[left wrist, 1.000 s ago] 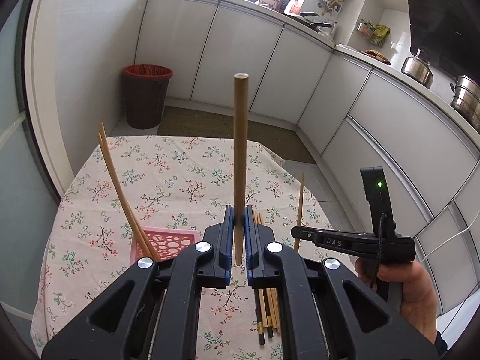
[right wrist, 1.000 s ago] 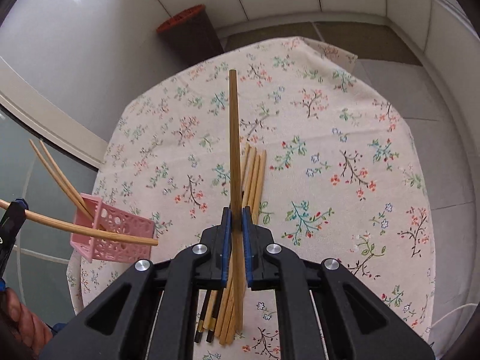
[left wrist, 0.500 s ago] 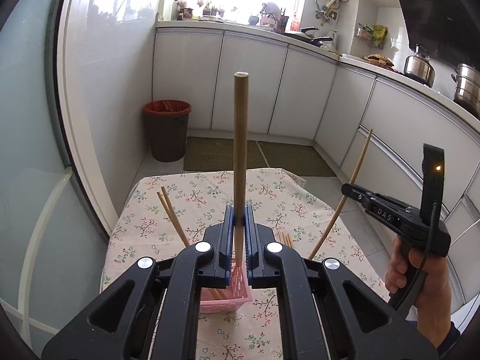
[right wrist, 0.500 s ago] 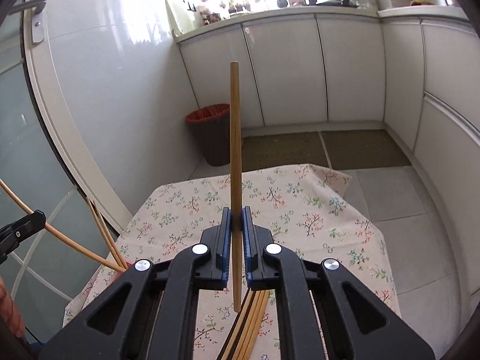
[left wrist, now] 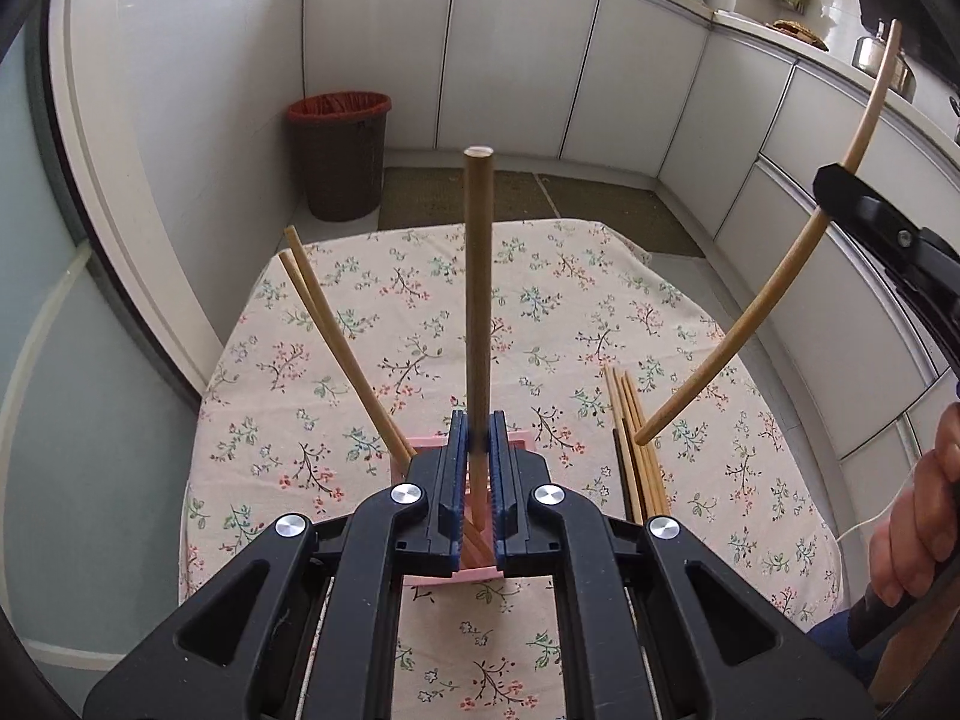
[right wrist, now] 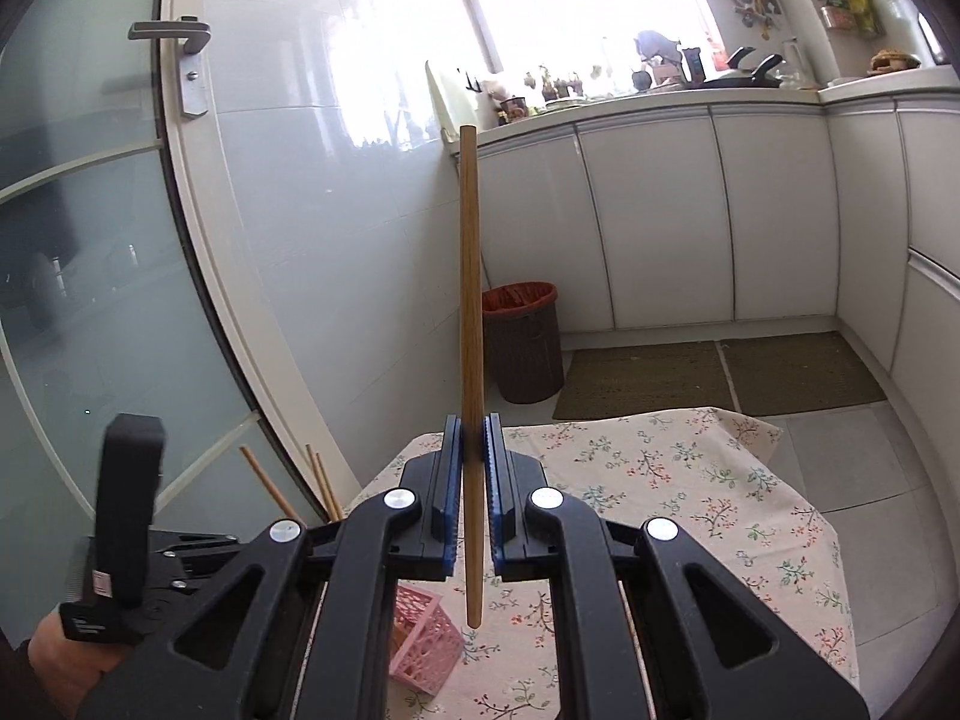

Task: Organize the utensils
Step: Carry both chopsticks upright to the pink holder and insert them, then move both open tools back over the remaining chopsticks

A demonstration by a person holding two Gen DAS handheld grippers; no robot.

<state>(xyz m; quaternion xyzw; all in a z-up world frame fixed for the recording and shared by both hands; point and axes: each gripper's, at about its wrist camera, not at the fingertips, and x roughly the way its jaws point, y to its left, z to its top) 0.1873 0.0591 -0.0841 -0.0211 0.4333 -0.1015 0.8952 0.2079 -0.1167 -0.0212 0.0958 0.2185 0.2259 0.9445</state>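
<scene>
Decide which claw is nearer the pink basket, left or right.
Left. The left claw hovers right over the pink basket; the right claw is raised off to its side.

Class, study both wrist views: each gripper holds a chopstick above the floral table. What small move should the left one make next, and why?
Probably lower the left gripper a little, so its chopstick slides into the pink basket. Its lower end already hangs over the basket opening, where two chopsticks stand leaning.
</scene>
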